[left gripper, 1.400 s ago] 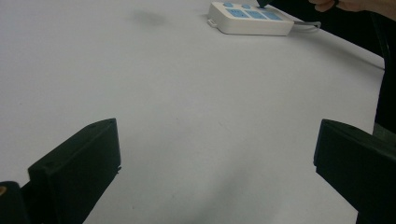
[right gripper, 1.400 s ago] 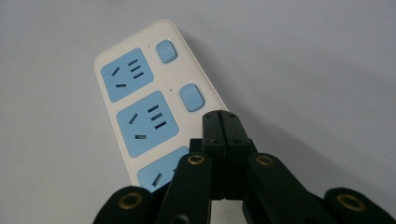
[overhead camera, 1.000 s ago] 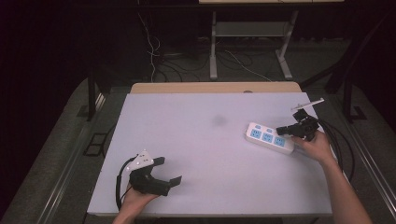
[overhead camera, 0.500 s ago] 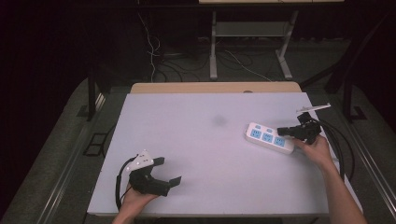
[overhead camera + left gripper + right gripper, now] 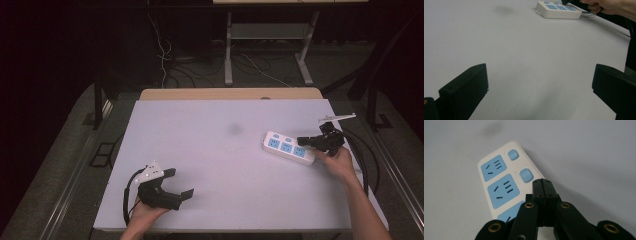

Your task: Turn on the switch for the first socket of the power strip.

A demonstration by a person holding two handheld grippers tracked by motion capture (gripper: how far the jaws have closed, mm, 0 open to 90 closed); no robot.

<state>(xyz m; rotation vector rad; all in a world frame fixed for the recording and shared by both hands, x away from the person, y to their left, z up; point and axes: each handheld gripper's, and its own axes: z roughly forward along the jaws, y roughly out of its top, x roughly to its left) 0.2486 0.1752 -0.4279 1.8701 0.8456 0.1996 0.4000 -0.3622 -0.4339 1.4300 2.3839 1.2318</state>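
Observation:
A white power strip (image 5: 290, 148) with blue sockets and blue switches lies at the right of the white table (image 5: 220, 150). My right gripper (image 5: 303, 141) hovers over its right end, jaws pressed together with nothing between them. In the right gripper view the shut jaw tips (image 5: 542, 182) sit just beside the middle blue switch (image 5: 526, 175) of the strip (image 5: 499, 182). My left gripper (image 5: 180, 183) rests at the near left of the table, jaws wide apart and empty. In the left gripper view the power strip (image 5: 557, 10) lies far off, with the other hand (image 5: 609, 6) behind it.
A black cable (image 5: 367, 160) loops off the table's right edge by the right hand. Beyond the table's far edge stand a metal frame (image 5: 265, 45) and loose floor cables (image 5: 170, 60). A faint dark smudge (image 5: 235, 129) marks the table's middle.
The right gripper has tilted and dropped lower over the strip's right end, its jaws now pointing left along the strip. The left gripper has stayed where it was.

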